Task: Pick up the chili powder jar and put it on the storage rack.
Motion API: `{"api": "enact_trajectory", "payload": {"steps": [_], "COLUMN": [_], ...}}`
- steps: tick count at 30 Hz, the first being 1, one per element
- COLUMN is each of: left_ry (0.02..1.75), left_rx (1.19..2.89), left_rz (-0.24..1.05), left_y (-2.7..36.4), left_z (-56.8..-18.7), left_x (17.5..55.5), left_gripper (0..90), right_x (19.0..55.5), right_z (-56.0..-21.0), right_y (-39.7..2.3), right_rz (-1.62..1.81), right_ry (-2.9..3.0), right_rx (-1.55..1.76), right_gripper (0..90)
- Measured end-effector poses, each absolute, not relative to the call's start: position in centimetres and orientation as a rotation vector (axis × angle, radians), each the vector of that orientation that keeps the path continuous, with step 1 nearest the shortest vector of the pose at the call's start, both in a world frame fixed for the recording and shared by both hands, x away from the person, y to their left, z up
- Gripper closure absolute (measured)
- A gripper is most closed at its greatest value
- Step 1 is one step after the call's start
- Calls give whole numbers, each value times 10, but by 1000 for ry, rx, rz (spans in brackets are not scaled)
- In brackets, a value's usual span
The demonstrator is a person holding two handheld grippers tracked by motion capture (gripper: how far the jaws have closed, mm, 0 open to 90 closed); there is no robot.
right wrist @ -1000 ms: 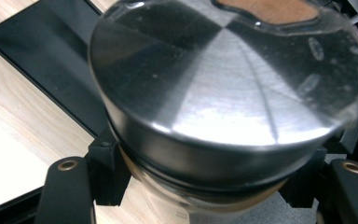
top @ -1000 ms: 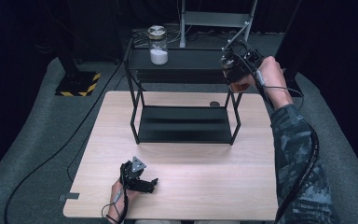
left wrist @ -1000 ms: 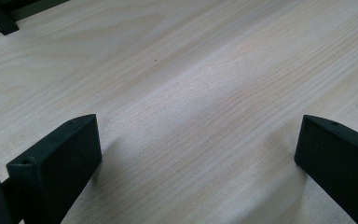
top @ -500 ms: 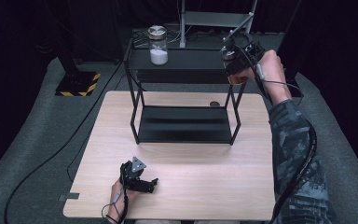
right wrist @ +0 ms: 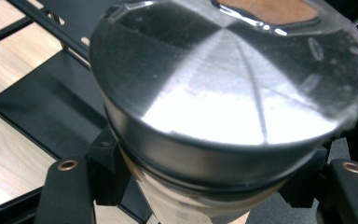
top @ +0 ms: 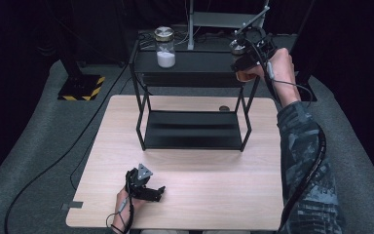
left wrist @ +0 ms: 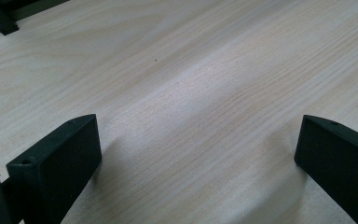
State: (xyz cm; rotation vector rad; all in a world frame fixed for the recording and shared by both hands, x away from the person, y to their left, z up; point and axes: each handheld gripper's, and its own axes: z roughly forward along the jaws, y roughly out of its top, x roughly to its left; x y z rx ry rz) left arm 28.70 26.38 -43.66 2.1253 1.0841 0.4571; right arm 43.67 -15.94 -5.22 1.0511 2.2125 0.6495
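Observation:
My right gripper (top: 247, 61) is shut on a glass jar (top: 238, 48) with a shiny metal lid, held at the right end of the black rack's top shelf (top: 199, 63). In the right gripper view the lid (right wrist: 228, 93) looms large, and the gripper (right wrist: 209, 191) clamps the jar's body just under it. Whether the jar rests on the shelf I cannot tell. My left gripper (top: 155, 192) lies on the wooden table (top: 214, 195) near its front edge. In its own view the left gripper (left wrist: 198, 140) stands open, with bare wood between the jaws.
A second jar (top: 165, 48), part full of white powder, stands at the left of the top shelf. The rack's lower shelf (top: 192, 129) is bare. A small dark round thing (top: 224, 108) lies on the table behind the rack. Grey carpet surrounds the table.

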Motion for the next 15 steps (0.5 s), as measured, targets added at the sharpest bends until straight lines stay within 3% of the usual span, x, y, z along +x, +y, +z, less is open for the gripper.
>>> {"api": "enact_trajectory", "payload": {"steps": [15], "left_ry": [1084], "left_rx": [2124], "left_rz": [457], "left_y": [264], "left_z": [-437], "left_x": [287], "left_gripper": [0], "right_x": [447], "right_z": [-60], "right_y": [-166], "right_rz": [753], "right_ry": [2147], "right_rx": [1093], "right_gripper": [309]}}
